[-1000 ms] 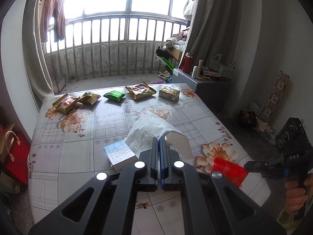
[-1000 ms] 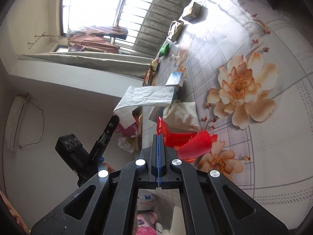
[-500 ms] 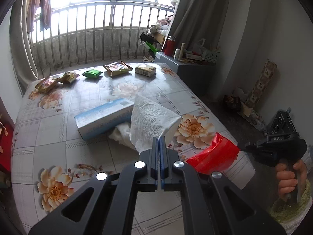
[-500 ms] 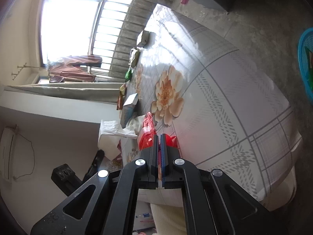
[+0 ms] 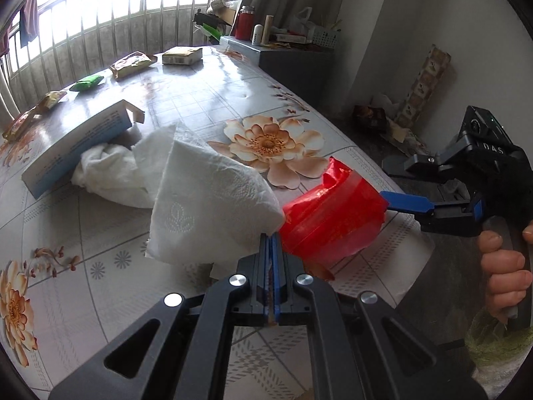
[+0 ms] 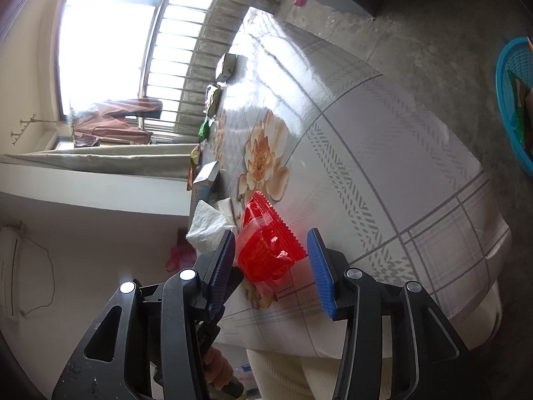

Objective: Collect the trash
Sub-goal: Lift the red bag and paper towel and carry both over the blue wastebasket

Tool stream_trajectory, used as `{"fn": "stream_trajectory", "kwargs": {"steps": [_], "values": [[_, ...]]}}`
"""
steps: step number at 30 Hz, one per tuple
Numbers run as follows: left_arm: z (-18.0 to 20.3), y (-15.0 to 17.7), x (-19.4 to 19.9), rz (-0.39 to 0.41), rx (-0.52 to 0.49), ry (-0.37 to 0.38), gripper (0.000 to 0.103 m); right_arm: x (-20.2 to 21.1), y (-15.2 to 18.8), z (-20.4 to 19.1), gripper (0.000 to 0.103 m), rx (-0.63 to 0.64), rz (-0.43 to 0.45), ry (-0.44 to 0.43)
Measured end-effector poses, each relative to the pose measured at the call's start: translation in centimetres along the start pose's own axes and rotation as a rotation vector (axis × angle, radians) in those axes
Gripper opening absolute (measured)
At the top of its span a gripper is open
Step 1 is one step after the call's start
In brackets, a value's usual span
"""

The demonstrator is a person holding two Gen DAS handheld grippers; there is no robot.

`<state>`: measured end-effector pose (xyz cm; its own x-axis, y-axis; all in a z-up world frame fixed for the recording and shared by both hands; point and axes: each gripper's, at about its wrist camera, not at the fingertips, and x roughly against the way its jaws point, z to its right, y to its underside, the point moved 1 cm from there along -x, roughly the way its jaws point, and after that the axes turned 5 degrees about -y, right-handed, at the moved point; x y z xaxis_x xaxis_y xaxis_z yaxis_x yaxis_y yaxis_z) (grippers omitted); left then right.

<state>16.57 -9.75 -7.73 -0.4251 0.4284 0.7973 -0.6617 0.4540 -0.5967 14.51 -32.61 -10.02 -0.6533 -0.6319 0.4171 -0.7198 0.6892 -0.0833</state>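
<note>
My left gripper [image 5: 270, 236] is shut on a white paper towel [image 5: 206, 196] and holds it just above the flowered table [image 5: 110, 293]. A red plastic wrapper [image 5: 333, 213] lies at the table's near right edge, beside the towel. My right gripper [image 6: 271, 260] is open, its blue-padded jaws standing on either side of the red wrapper [image 6: 269, 253]. It also shows from the side in the left wrist view [image 5: 406, 201]. A second crumpled white tissue [image 5: 106, 173] lies by a blue-white box [image 5: 76, 146].
Several snack packets [image 5: 131, 63] and a green packet [image 5: 87, 83] lie at the table's far edge near the window railing. A blue basket [image 6: 514, 100] with trash stands on the floor. A grey cabinet [image 5: 293, 63] stands to the right.
My right gripper was shut on the red wrapper and has opened around it. My left gripper has moved closer to the table's near right edge, still holding the paper towel.
</note>
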Motion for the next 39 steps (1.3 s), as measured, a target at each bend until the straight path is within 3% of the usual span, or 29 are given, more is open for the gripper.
{"fn": "stream_trajectory", "kwargs": {"steps": [8, 10, 18, 28, 34, 39], "values": [[1.2, -0.5, -1.6, -0.019, -0.022, 0.010, 0.001, -1.4, 0.1, -0.3, 0.040, 0.014, -0.037, 0.005], [1.3, -0.6, -1.7, -0.019, -0.022, 0.010, 0.001, -1.6, 0.1, -0.1, 0.029, 0.003, -0.037, 0.006], [1.0, -0.7, -1.1, -0.009, -0.010, 0.011, 0.001, -1.0, 0.1, 0.7, 0.006, -0.020, -0.018, -0.024], [1.7, -3.2, 3.3, 0.102, -0.010, 0.018, 0.001, 2.4, -0.1, 0.0, 0.000, 0.014, 0.052, -0.117], [4.6, -5.8, 5.7, 0.164, -0.042, 0.107, 0.001, 7.5, -0.4, 0.0, 0.000, 0.041, 0.161, -0.129], [7.9, -8.3, 6.0, 0.158, -0.049, 0.249, 0.001, 13.3, -0.3, 1.2, 0.000, 0.042, 0.293, -0.105]]}}
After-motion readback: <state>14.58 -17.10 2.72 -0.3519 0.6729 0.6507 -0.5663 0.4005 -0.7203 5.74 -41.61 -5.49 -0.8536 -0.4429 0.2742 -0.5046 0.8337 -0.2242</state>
